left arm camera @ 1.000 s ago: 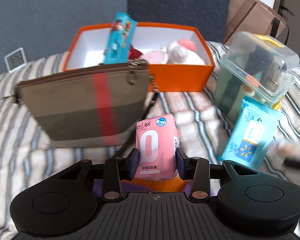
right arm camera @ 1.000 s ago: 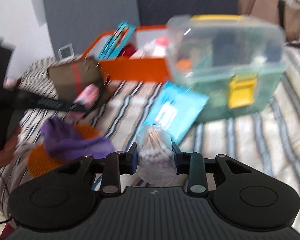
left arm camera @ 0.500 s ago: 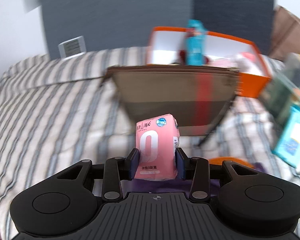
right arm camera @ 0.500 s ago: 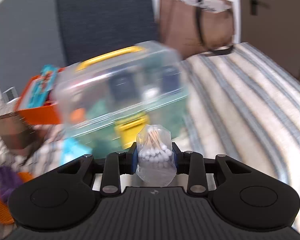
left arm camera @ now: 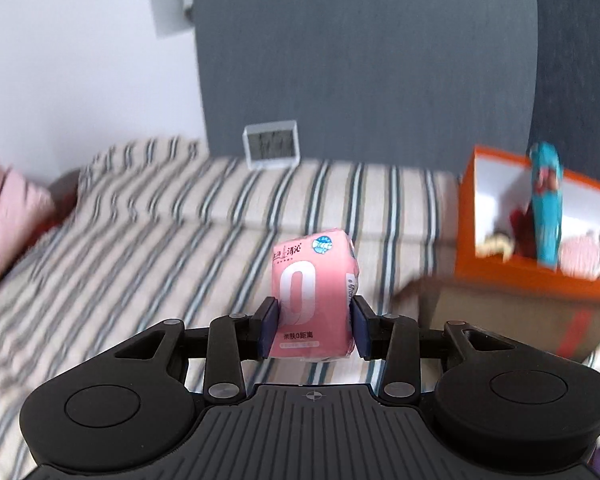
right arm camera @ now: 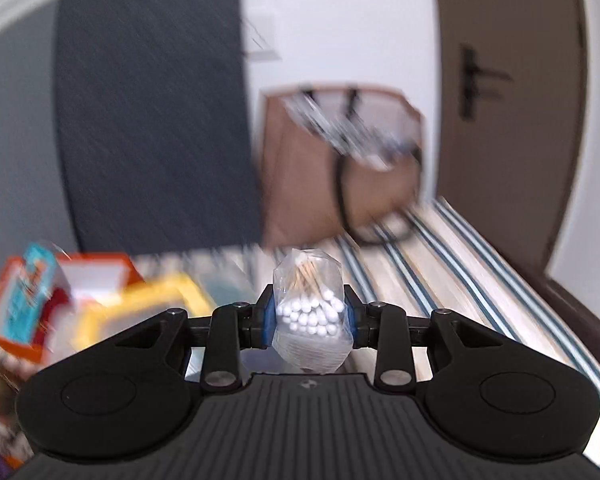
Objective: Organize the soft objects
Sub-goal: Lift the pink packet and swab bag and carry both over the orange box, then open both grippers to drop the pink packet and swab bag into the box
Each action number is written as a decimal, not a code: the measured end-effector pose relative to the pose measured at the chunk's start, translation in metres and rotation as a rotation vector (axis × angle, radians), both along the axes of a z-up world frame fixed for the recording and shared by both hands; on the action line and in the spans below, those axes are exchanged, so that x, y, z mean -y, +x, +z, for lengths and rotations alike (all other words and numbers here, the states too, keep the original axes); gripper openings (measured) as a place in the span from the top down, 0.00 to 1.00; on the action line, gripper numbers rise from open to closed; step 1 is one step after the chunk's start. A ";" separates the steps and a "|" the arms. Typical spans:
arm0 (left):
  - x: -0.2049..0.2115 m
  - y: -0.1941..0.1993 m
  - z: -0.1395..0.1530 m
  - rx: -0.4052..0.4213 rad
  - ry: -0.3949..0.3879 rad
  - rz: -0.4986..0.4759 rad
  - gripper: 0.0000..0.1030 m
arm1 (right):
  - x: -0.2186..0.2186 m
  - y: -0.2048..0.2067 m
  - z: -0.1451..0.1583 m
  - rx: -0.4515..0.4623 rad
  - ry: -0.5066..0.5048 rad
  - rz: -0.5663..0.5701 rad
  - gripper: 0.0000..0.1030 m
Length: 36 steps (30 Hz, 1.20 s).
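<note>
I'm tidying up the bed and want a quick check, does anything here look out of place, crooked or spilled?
Nothing looks spilled or damaged. The one askew thing is the teal packet, standing on end in the orange box and poking above its rim. The frames are blurred, so small details can't be judged.

Ahead and left of your left fingers (left arm camera: 269, 326) lies open striped bedding (left arm camera: 140, 264), while the orange box (left arm camera: 500, 268) blocks their right side.
</note>
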<state>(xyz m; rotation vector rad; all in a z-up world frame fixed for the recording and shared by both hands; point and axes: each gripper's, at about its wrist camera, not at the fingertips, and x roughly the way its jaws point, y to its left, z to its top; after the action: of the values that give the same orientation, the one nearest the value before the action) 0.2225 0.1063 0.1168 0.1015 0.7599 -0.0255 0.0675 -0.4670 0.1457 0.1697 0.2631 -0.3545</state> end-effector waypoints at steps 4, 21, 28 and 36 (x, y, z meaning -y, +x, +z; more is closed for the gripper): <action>0.036 0.035 0.021 0.033 -0.012 -0.064 0.13 | -0.041 0.026 0.035 0.063 -0.054 0.146 0.64; 0.212 0.131 -0.028 -0.092 0.000 -0.331 0.00 | -0.214 0.214 0.007 -0.140 -0.099 0.496 0.54; 0.206 0.129 -0.018 -0.074 -0.052 -0.308 0.00 | -0.226 0.207 0.001 -0.156 -0.130 0.496 0.23; 0.175 0.067 0.000 -0.029 -0.090 -0.302 0.00 | -0.219 0.130 0.020 -0.019 -0.176 0.564 0.06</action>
<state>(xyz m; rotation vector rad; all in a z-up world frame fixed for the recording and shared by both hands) 0.2895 -0.0687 0.1167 0.1301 0.7656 -0.3481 0.1971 -0.2477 0.1653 -0.0834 0.2849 0.1807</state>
